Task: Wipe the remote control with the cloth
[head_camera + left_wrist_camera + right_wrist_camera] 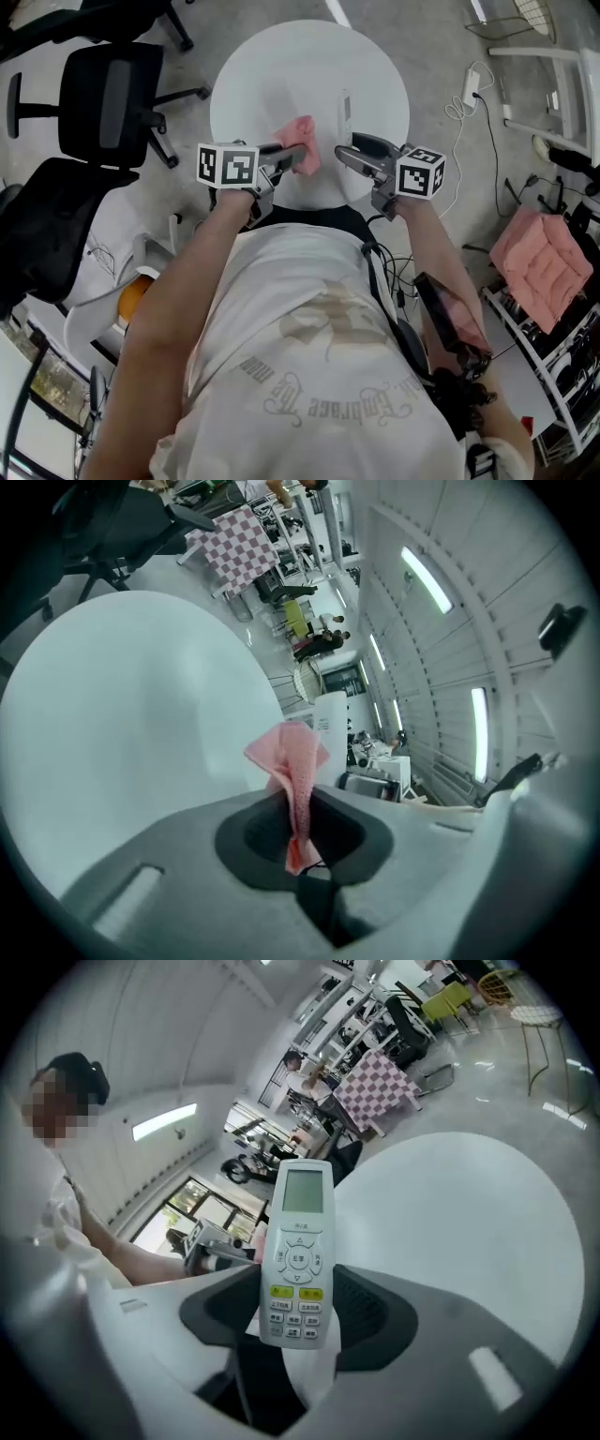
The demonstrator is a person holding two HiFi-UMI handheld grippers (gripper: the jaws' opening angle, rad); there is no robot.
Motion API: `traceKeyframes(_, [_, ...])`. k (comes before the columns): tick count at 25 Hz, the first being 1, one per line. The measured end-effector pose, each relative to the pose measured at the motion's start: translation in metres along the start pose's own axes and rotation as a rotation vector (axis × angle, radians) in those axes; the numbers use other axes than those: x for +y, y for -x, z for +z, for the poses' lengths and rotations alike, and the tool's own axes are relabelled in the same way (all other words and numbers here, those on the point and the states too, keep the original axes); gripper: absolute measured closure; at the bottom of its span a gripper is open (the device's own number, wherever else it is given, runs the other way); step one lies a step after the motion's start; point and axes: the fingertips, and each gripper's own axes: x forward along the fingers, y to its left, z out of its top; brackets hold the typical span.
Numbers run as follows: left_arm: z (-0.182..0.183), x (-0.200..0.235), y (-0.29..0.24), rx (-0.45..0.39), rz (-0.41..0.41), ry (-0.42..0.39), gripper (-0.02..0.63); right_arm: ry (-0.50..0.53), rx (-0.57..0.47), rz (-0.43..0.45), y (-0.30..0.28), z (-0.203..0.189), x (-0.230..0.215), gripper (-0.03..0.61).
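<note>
Left gripper (298, 844) clamps the pink cloth (294, 759) and the right gripper (291, 1321) clasps the remote control (296, 1255) above the tabletop's (272, 66) near edge, close together, so pickup looks done and the wiping remains.

cloth (298, 761) pink | remote control (298, 1251) white, two yellow buttons | table (262, 84) white | tablecloth (375, 1087) checked, seemingly maroon-white

the round white table (272, 66) is bare over its far and left parts, open from above. near its front edge the pink cloth (302, 152) and the remote control (345, 114) leave a narrow gap. a black office chair (108, 98) stands close at its left.
</note>
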Motion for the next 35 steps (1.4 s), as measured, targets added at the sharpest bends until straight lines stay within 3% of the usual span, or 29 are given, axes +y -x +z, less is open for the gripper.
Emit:
traceKeyframes(3, [-0.004,-0.021,-0.004,0.031,-0.095,-0.026,0.594,-0.026,-0.075,0.075,0.000,0.011,0.021,0.327])
traceKeyframes(7, [-0.006,-0.066,-0.004,0.031,-0.369,-0.021,0.594,-0.081,-0.182,0.201,0.000,0.029,0.044,0.327])
traceKeyframes(10, [-0.004,-0.080,0.003,0.009,-0.454,-0.033,0.594,-0.115,-0.230,0.279,0.004,0.034,0.055,0.327])
traceKeyframes(13, [-0.003,-0.083,0.004,0.007,-0.445,-0.080,0.594,-0.136,-0.249,0.322,0.005,0.034,0.062,0.327])
traceKeyframes(20, [0.013,-0.065,0.001,-0.039,-0.293,-0.170,0.594,-0.138,-0.243,0.355,0.003,0.031,0.068,0.327])
traceKeyframes(35, [0.076,-0.068,0.009,-0.160,-0.262,-0.179,0.594,-0.027,-0.025,0.315,-0.007,-0.004,0.075,0.328])
